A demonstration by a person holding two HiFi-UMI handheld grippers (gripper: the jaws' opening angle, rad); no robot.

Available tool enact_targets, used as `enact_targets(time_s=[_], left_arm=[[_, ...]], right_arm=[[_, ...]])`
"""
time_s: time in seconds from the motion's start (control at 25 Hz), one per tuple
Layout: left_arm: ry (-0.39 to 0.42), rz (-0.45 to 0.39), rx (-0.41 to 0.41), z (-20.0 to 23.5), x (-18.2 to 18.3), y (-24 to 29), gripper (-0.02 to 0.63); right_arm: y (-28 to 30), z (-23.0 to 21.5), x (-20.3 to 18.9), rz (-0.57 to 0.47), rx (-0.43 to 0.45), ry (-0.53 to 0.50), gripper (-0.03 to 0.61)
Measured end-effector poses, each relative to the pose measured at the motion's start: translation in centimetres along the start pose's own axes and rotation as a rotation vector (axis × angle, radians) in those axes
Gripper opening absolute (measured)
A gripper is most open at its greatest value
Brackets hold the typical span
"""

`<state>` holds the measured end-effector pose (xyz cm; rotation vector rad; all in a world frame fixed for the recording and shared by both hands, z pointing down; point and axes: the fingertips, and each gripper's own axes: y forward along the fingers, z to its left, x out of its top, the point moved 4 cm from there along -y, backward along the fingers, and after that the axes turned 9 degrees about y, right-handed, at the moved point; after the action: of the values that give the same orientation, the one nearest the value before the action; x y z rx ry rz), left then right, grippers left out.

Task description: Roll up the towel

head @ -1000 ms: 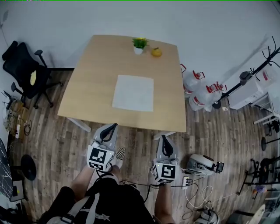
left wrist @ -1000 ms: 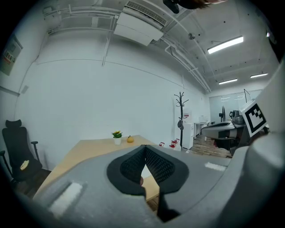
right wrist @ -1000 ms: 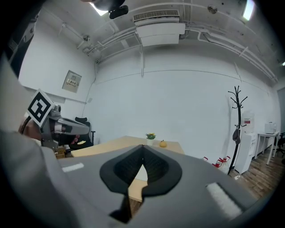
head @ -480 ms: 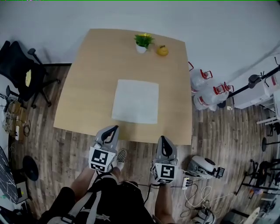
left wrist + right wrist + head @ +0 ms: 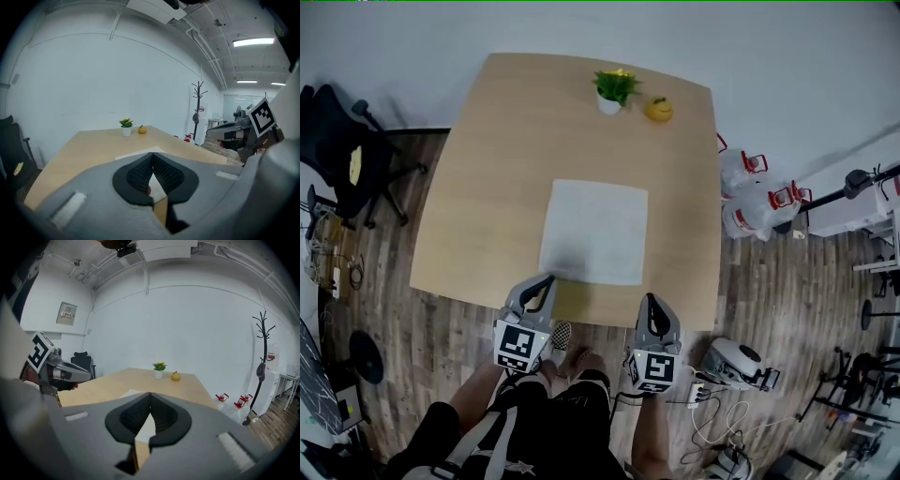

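Towel point(image 5: 594, 232) lies flat and unrolled on the wooden table point(image 5: 478, 187), closer to its near edge. Left gripper point(image 5: 548, 279) and right gripper point(image 5: 651, 297) hang at that near edge, both with jaws closed on nothing. Potted plant point(image 5: 613, 89) and yellow fruit point(image 5: 658, 110) stand by the far edge.

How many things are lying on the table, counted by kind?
White towel: 1
Potted plant: 1
Small yellow fruit: 1
Total on the table: 3
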<state>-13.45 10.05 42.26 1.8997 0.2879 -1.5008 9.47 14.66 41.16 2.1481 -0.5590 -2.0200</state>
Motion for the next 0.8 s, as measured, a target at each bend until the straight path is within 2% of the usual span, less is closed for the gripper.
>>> enact_targets(time_s=[0.64,0.8], left_arm=[[-0.056,0.176,0.043,-0.4,-7.5,4.3,0.009],[-0.042,0.241,0.053,-0.5,-9.9,5.0,0.01]], right_arm=[[5.9,-2.2,-8.0,0.194,0.112,0.029,0.003],[6.8,-2.5,-9.6,0.226,0.14,-0.042,0.003]])
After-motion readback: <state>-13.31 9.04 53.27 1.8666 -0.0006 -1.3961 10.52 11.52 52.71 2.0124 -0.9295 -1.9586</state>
